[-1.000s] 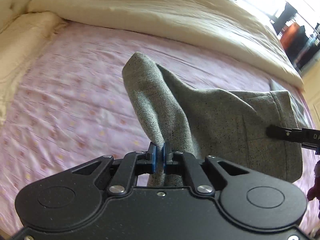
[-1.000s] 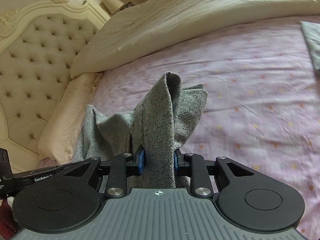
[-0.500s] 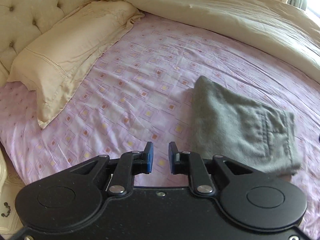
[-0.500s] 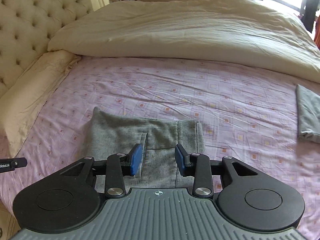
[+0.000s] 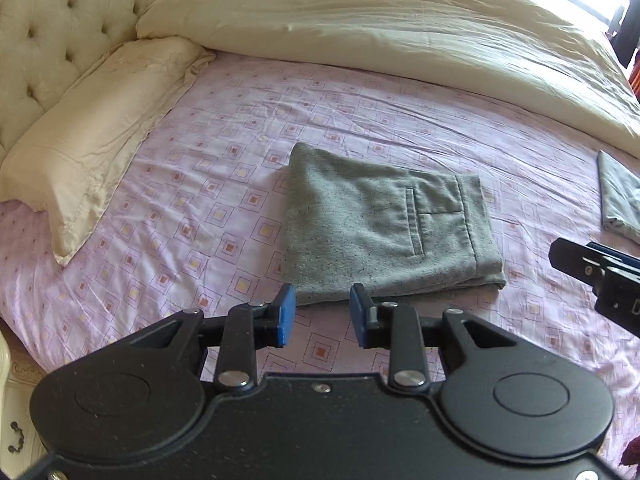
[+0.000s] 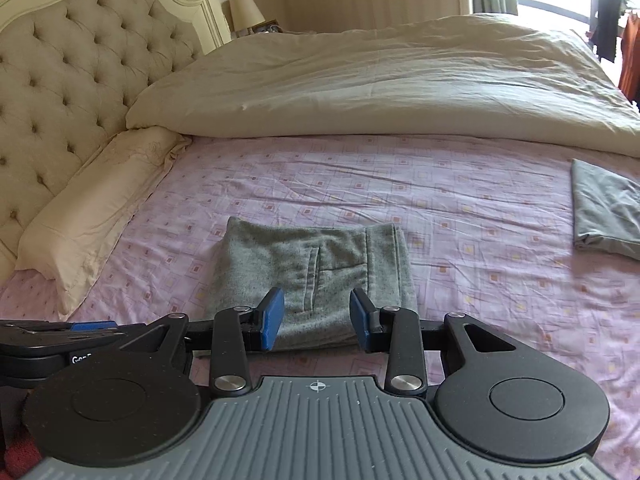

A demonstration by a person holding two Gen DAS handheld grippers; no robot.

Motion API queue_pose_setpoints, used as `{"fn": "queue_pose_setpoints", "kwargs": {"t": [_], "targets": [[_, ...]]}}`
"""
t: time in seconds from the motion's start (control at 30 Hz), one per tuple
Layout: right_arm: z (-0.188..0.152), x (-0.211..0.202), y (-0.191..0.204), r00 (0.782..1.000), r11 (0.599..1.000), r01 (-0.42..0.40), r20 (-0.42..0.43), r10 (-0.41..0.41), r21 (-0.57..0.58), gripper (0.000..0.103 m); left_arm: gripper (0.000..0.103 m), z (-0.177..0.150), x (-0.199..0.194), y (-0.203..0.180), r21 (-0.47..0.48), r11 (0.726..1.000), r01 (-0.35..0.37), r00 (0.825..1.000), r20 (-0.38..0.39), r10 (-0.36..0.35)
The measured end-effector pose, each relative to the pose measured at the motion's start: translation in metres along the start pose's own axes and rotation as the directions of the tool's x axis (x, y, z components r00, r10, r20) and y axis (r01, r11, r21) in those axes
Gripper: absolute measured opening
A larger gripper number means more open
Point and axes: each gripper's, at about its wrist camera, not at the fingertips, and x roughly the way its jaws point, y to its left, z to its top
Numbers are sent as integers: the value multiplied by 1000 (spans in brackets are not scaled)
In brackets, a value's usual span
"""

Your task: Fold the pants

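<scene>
The grey pants (image 5: 384, 228) lie folded into a flat rectangle on the pink patterned sheet (image 5: 224, 208), pocket slit facing up; they also show in the right wrist view (image 6: 312, 276). My left gripper (image 5: 322, 316) is open and empty, held above the near edge of the pants. My right gripper (image 6: 316, 318) is open and empty, also held back over the near edge. The right gripper's body shows at the right edge of the left wrist view (image 5: 600, 276).
A second folded grey cloth (image 6: 608, 216) lies at the right of the bed. A cream duvet (image 6: 380, 84) is bunched along the far side. A cream pillow (image 5: 92, 128) and tufted headboard (image 6: 80, 64) are at the left. A lamp (image 6: 244, 10) stands behind.
Both grippers held the pants up a second ago. They have let go, opened and pulled back and up; the pants now lie folded flat on the sheet.
</scene>
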Motion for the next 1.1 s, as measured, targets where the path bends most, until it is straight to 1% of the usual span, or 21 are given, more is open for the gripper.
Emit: {"fn": "queue_pose_setpoints", "kwargs": {"t": [0.2,0.5,0.63,1.1], "targets": [[-3,-12,-2,1000,1000,-8,25,8,4,36,42,-7,-9,-7,4,1000,-14,1000,14,14],[-6,-16,2,1000,1000,-13,26,13,-16,36,42,-14,-13,-11,-2,1000,-16,1000,10,16],[-8,-17,3,1000,1000,-14,22,14,-16,36,48,-16,-14,-11,-7,1000,-20,1000,6,20],[-12,-19,4,1000,1000,-14,13,14,-12,36,48,-20,-17,-15,-1,999,-39,999,9,39]]}}
